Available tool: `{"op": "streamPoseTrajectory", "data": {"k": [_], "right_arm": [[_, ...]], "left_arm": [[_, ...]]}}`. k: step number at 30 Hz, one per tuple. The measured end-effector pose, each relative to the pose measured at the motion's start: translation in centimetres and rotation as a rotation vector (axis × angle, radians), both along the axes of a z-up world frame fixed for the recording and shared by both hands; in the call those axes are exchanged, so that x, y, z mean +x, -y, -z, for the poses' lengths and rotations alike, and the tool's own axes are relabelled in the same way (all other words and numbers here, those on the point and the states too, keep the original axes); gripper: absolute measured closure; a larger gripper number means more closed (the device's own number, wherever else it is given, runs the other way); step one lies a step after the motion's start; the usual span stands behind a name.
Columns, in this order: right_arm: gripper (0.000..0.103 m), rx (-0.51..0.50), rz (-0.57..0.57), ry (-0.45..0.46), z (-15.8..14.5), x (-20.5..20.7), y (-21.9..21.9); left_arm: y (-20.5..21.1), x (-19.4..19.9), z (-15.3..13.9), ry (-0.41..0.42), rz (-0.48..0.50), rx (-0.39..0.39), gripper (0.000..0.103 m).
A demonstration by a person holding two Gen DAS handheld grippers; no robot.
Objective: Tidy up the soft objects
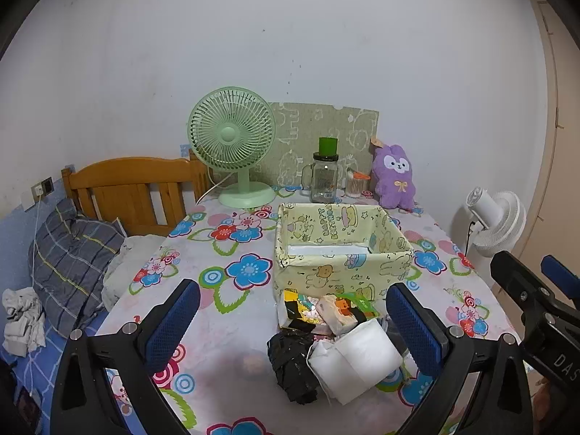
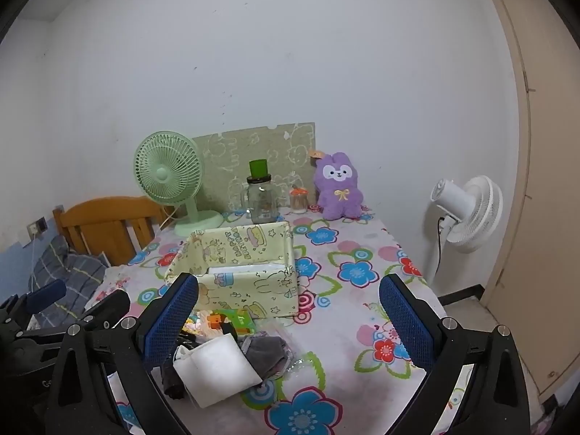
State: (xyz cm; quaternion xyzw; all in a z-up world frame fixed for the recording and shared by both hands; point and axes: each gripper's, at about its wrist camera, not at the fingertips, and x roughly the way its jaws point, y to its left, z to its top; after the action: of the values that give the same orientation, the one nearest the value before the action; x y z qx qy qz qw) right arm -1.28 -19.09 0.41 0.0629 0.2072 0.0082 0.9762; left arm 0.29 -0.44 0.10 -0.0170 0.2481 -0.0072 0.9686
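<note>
A pile of soft things lies on the flowered table in front of a pale yellow fabric box (image 1: 340, 257) (image 2: 239, 268). The pile holds a rolled white cloth (image 1: 357, 359) (image 2: 217, 369), a black bundle (image 1: 293, 366), a grey cloth (image 2: 266, 355) and small colourful packets (image 1: 326, 310) (image 2: 224, 320). The box holds only a flat white sheet at its bottom. My left gripper (image 1: 293, 320) stands open just above the pile, nothing between its blue pads. My right gripper (image 2: 290, 317) is open too, with the pile at its left finger. The other gripper shows at each view's edge.
At the table's back stand a green desk fan (image 1: 232, 145) (image 2: 170, 177), a glass jar with a green lid (image 1: 324, 175) (image 2: 261, 195), a small cup of sticks (image 1: 355, 185) and a purple plush rabbit (image 1: 395, 175) (image 2: 339, 188). A bed with a pillow (image 1: 72, 257) lies left, a white floor fan (image 2: 467, 214) right.
</note>
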Motion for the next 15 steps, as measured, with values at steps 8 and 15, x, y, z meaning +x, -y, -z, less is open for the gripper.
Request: {"op": "streamPoseTrajectory", "data": {"k": [8, 15], "right_arm": [[0.002, 0.010, 0.004, 0.011, 0.19, -0.20, 0.00], [0.002, 0.009, 0.006, 0.009, 0.11, -0.27, 0.12]], "left_arm": [[0.10, -0.06, 0.13, 0.016, 0.007, -0.002, 0.000], [0.21, -0.09, 0.30, 0.019, 0.007, -0.004, 0.000]]}}
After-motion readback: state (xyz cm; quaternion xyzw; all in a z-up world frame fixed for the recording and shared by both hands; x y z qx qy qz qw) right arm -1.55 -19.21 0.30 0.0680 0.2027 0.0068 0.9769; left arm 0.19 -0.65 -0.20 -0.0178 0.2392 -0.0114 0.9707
